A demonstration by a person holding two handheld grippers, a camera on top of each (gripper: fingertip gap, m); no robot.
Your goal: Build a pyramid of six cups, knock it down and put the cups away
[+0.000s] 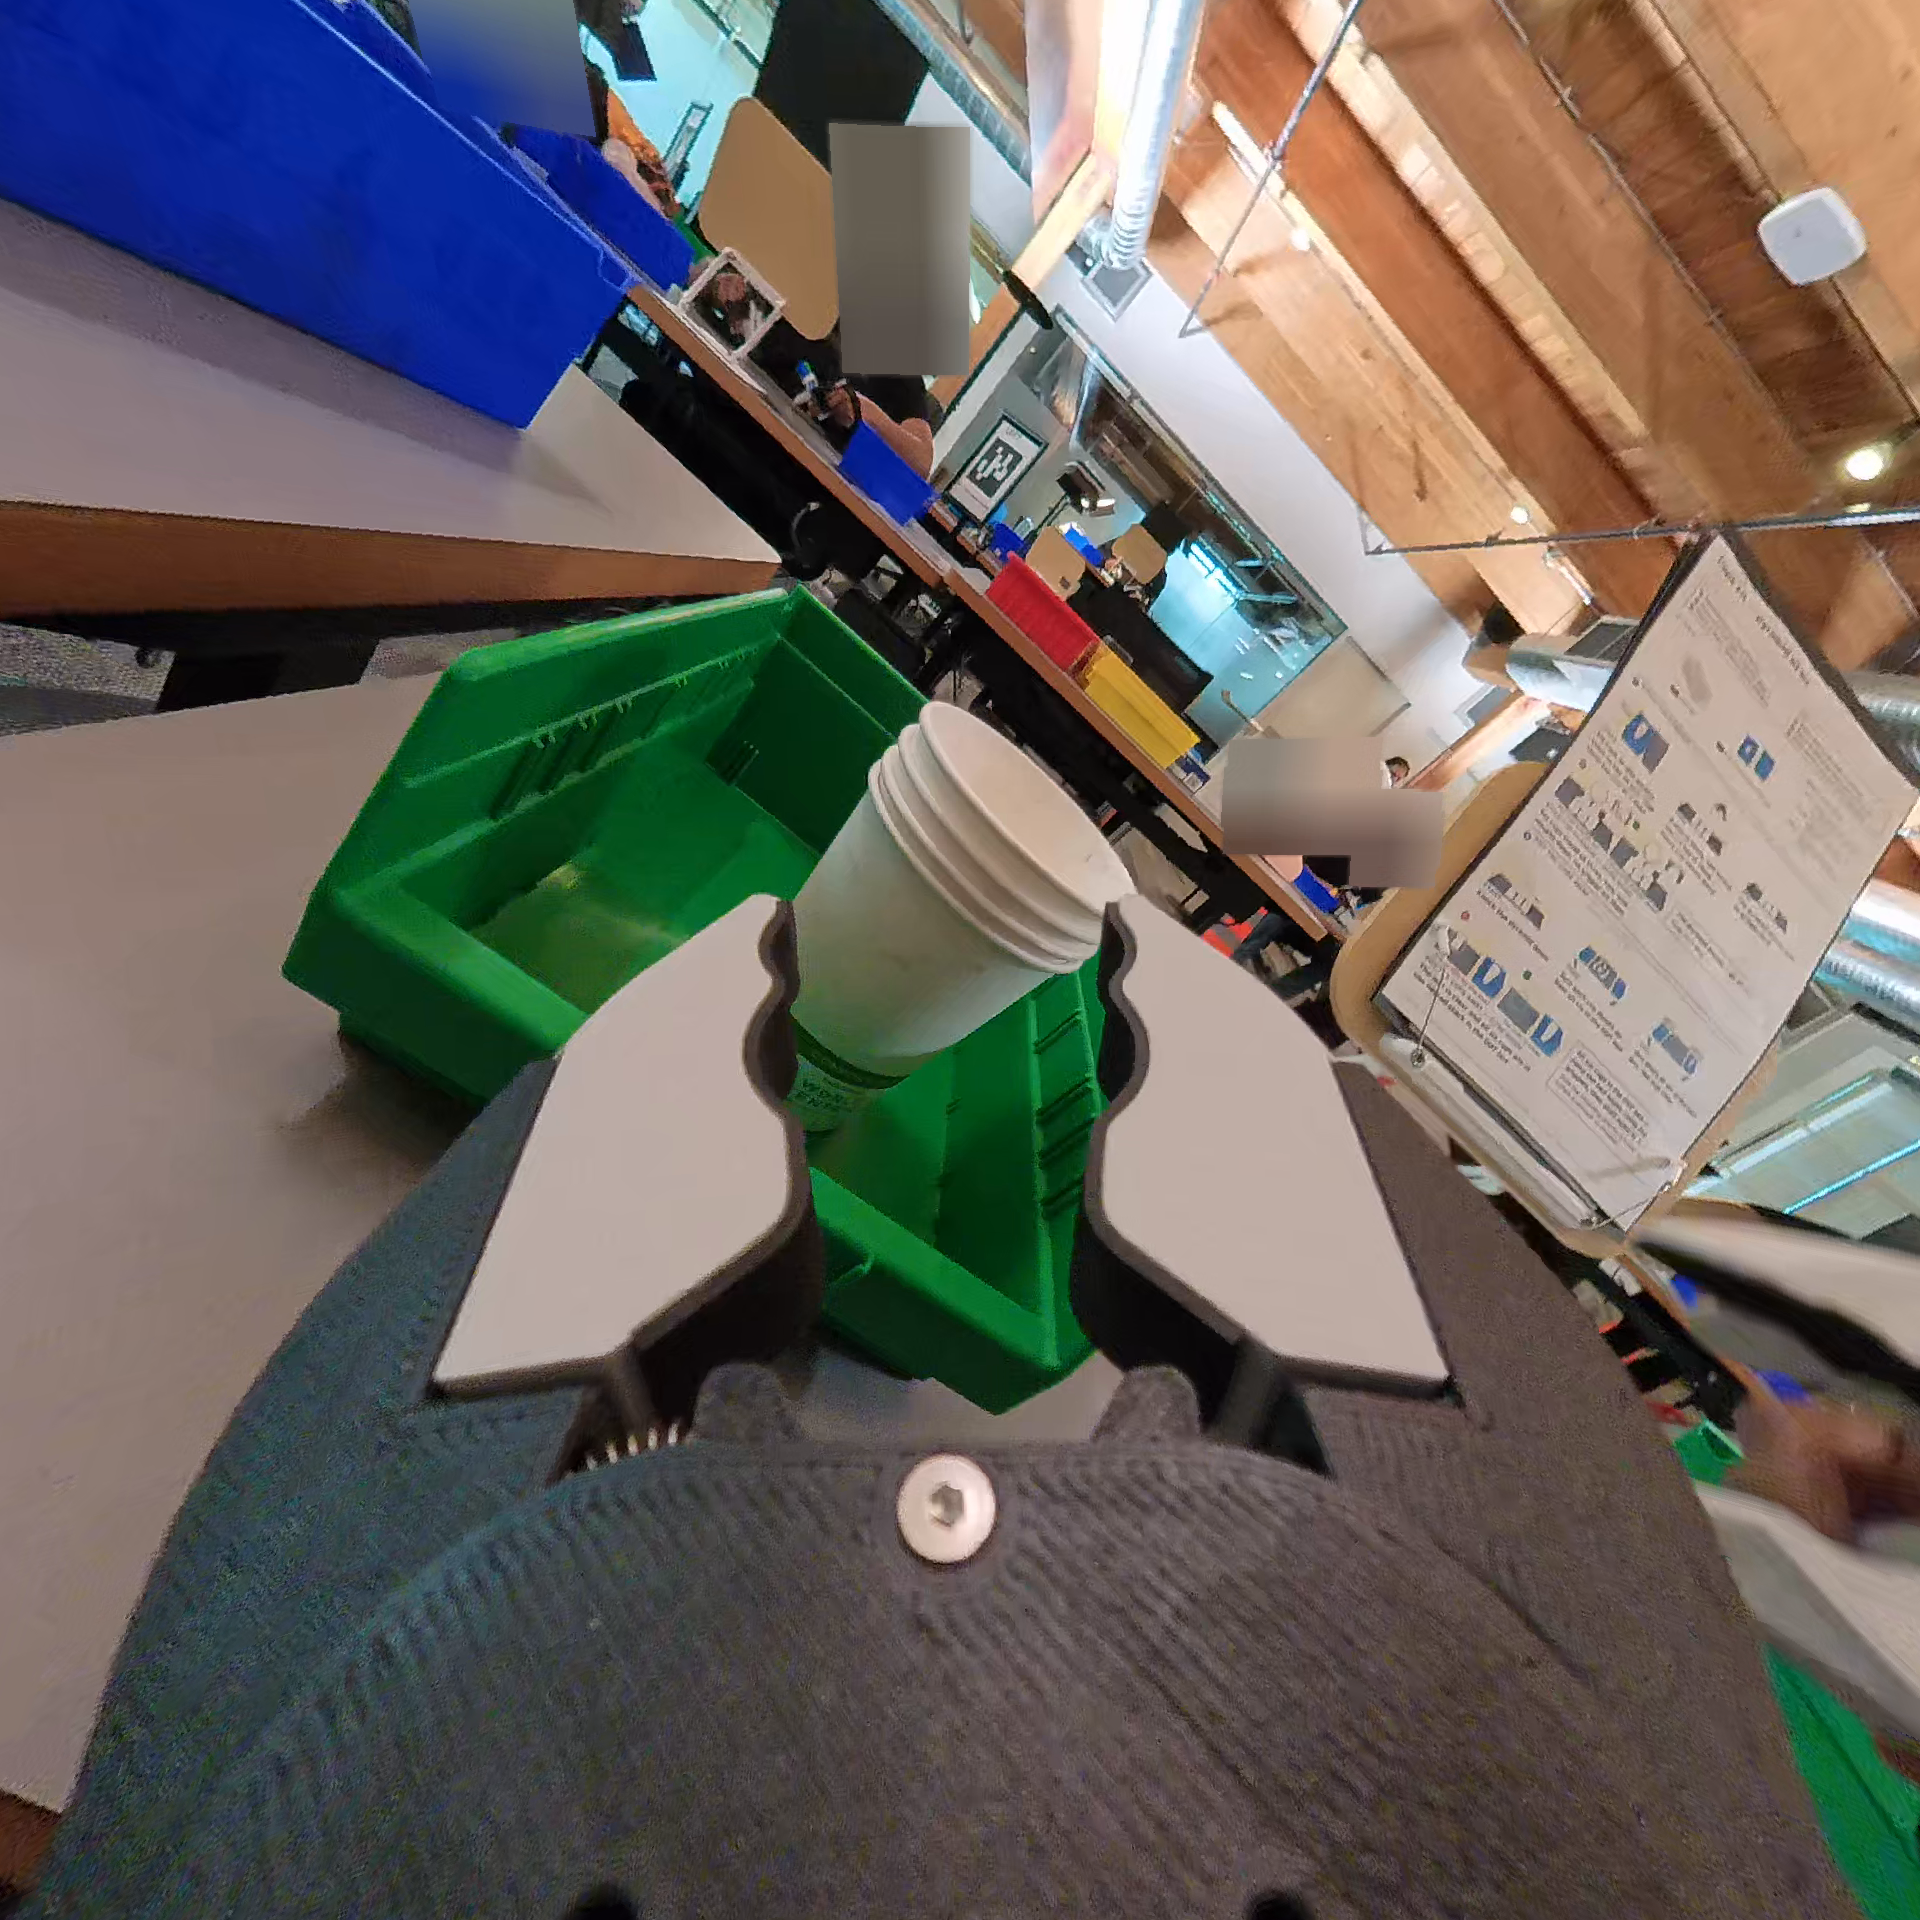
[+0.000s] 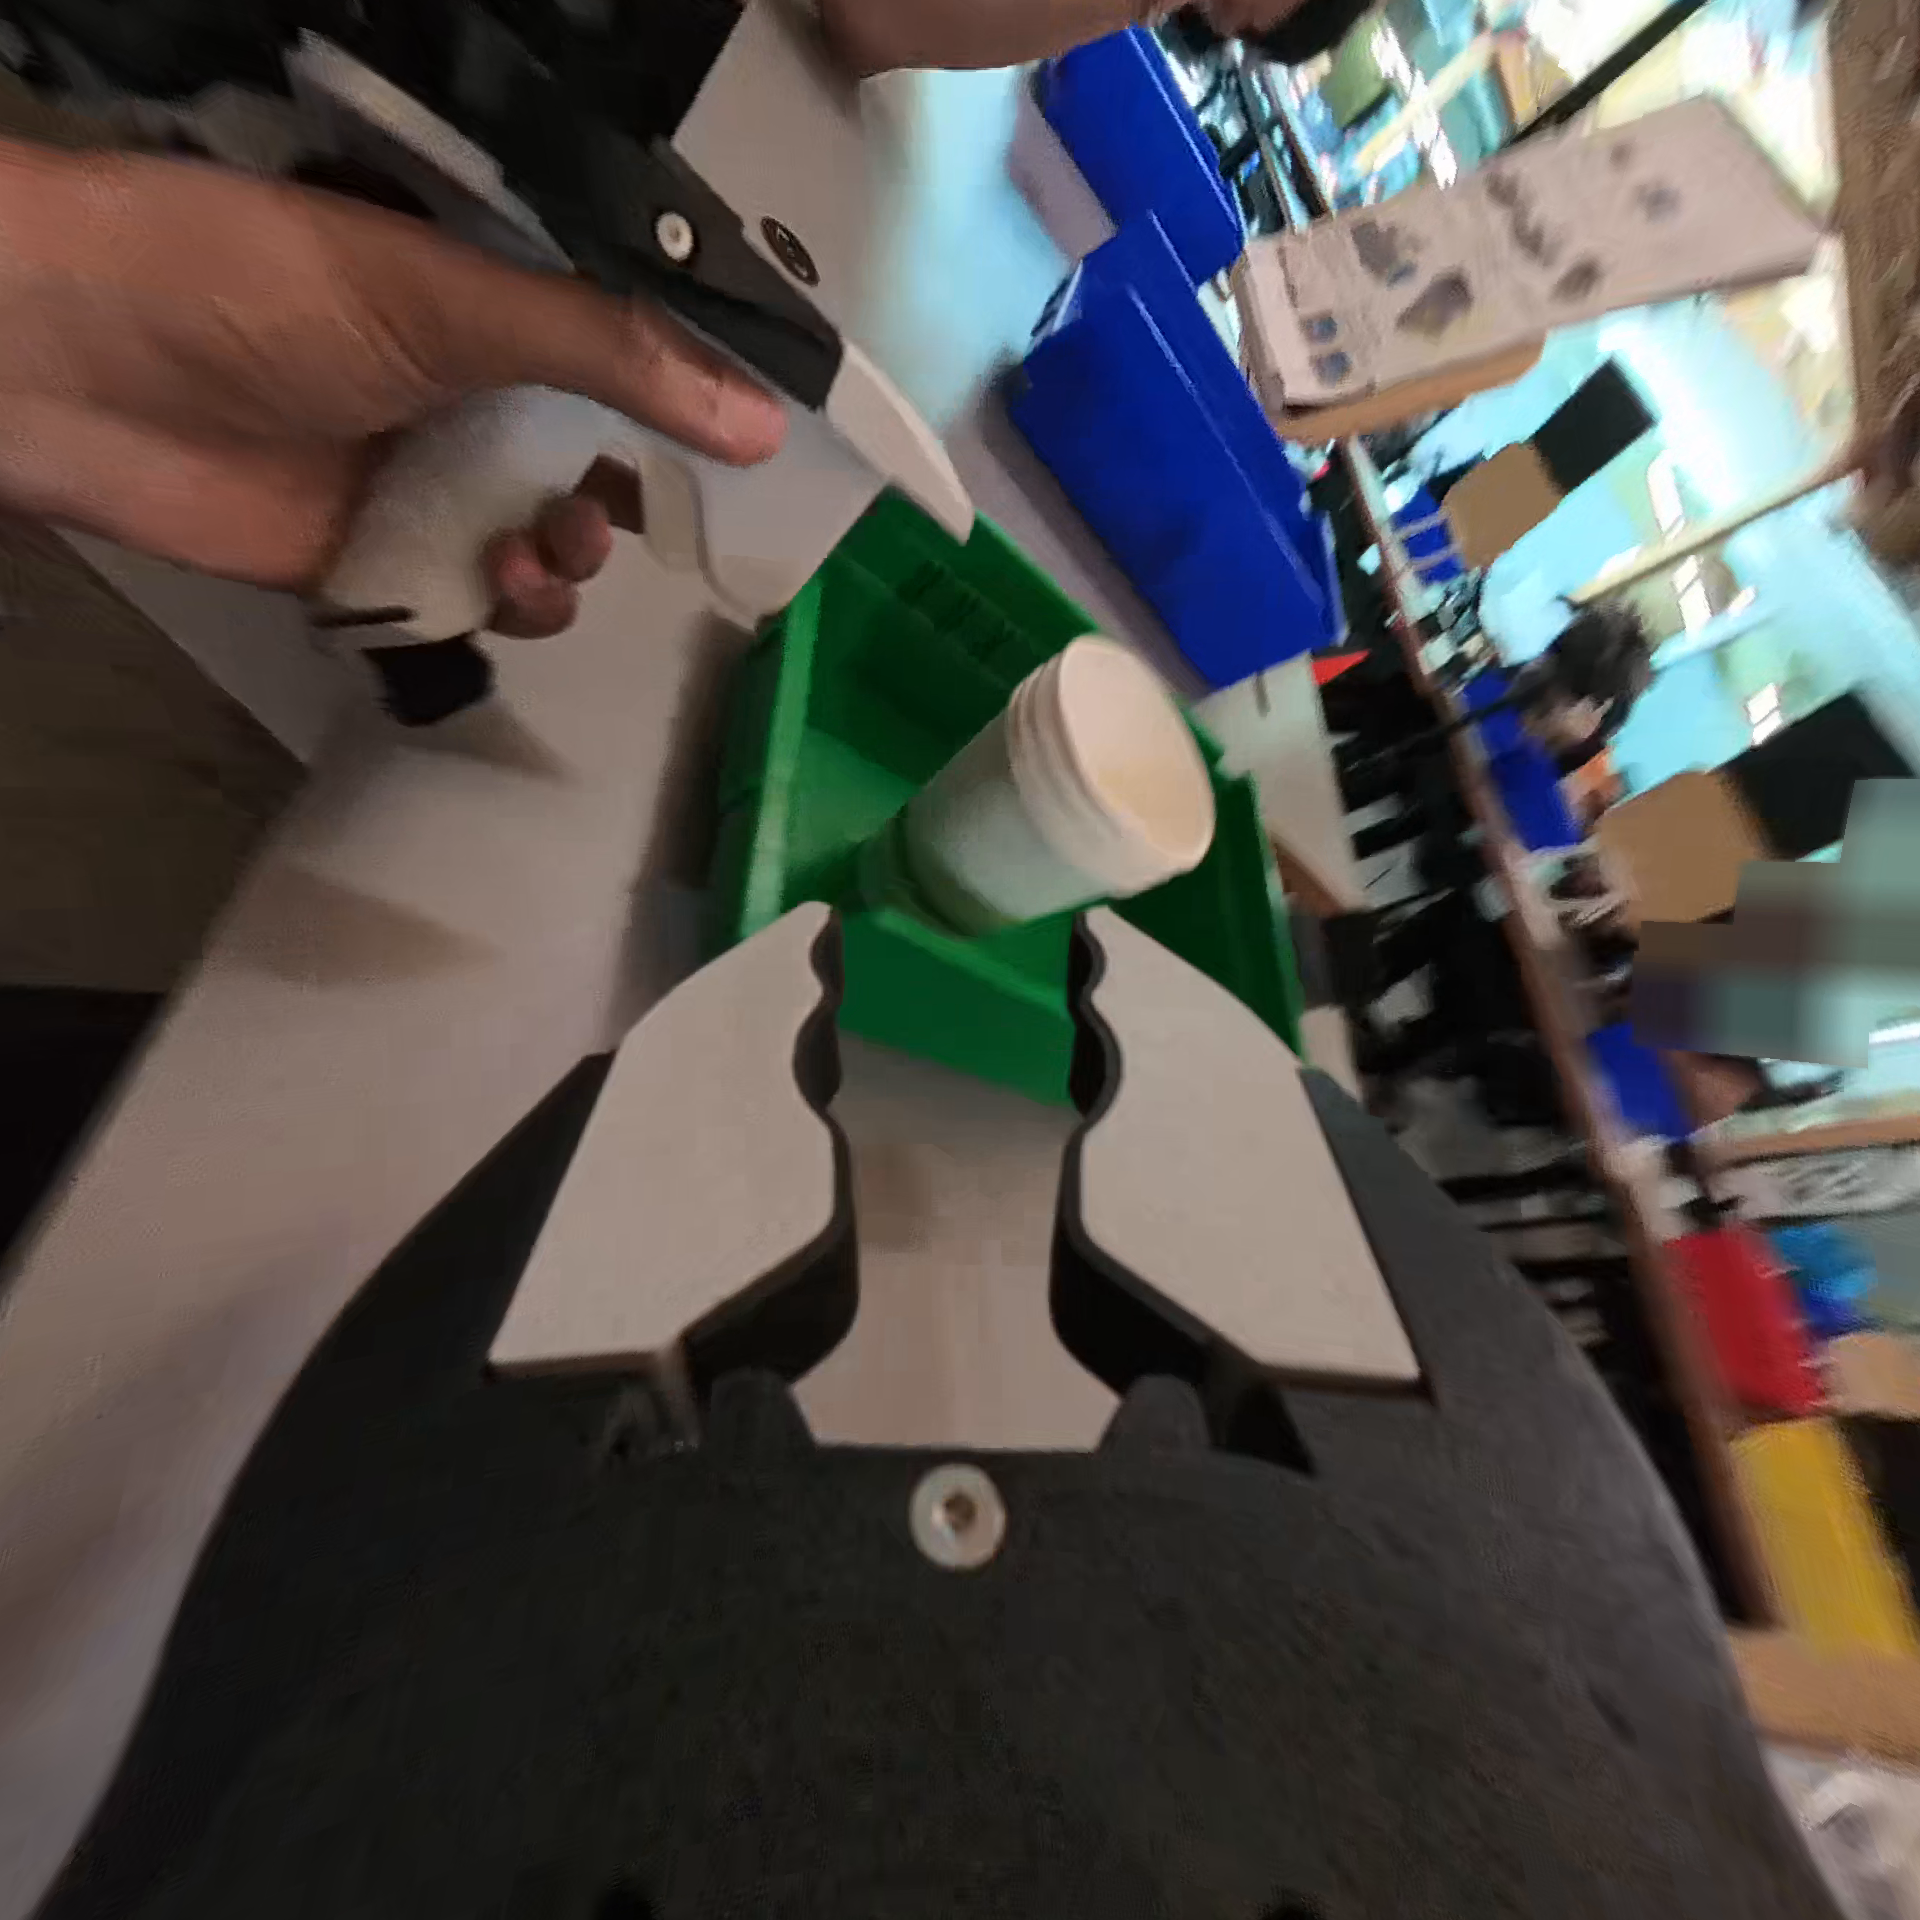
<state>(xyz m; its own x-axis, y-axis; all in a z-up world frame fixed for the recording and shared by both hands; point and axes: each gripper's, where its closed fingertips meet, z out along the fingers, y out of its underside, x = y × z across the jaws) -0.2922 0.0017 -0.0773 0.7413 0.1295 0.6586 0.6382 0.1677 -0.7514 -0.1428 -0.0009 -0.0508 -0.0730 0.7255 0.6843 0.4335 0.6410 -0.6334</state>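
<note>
A stack of white paper cups lies tilted in an open green plastic bin, its open mouth raised toward the bin's far rim and its base down near the bin's nearer wall. The bin sits on the grey desk, close to its far edge.

The left gripper has its jaws spread wide, one finger on either side of the stack's lower part; whether the pads touch the cups cannot be told from the left wrist view. In the right wrist view a hand grips this gripper's white handle above the bin.

The right gripper hangs just short of the bin's near wall with its jaws parted and nothing between them but bare desk; the view is motion-blurred.

A large blue plastic bin stands on the neighbouring desk beyond, and a printed instruction sheet in a stand is at the right.
</note>
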